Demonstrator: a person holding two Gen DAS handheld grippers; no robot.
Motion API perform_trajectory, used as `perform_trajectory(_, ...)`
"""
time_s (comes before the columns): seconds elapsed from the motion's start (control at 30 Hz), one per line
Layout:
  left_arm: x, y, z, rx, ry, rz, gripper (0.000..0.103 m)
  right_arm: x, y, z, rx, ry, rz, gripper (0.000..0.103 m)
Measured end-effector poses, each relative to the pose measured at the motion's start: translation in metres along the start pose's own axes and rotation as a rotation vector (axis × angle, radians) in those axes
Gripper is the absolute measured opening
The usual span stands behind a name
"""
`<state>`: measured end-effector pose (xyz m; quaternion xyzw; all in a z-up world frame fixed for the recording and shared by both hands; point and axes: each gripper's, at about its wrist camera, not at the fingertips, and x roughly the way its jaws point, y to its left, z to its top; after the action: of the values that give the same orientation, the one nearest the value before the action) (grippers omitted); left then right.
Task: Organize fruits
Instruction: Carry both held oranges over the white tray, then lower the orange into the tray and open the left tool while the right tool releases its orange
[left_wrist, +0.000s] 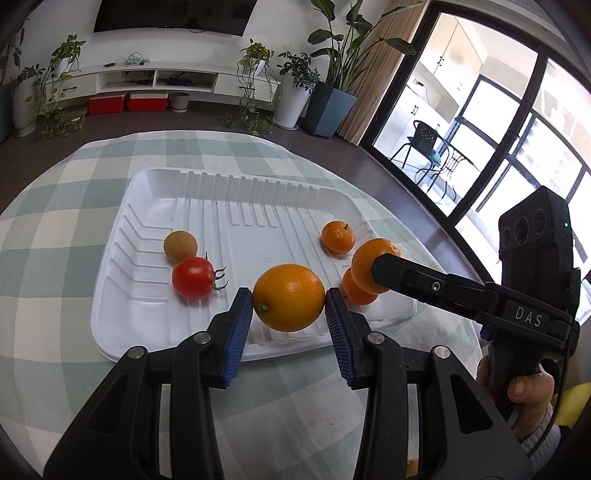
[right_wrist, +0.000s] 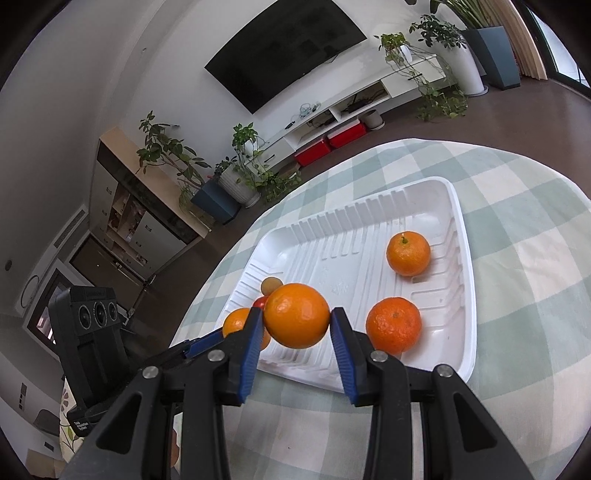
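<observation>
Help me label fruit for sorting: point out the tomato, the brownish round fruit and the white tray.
tomato (left_wrist: 192, 277), left wrist view, red skin centre.
brownish round fruit (left_wrist: 180, 245), left wrist view, middle.
white tray (left_wrist: 236, 176), left wrist view, far rim.

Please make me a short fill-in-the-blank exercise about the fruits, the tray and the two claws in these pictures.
1. Each claw, the left claw and the right claw, holds one ____.
2. The fruits lie in a ____ tray.
3. The only red fruit is the ____.
4. The checked tablecloth lies ____ the tray.

Missing words: orange; white; tomato; under
</observation>
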<state>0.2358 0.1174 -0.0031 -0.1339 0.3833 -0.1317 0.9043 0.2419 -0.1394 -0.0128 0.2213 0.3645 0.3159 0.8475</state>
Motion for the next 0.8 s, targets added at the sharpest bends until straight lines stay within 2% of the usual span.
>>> perform_trajectory(0.8, 0.021, 0.013, 0.002, -0.008, 0.026, 0.057, 0.038, 0.030, 0.003, 0.001, -0.070, 0.051, -0.099, 0.040)
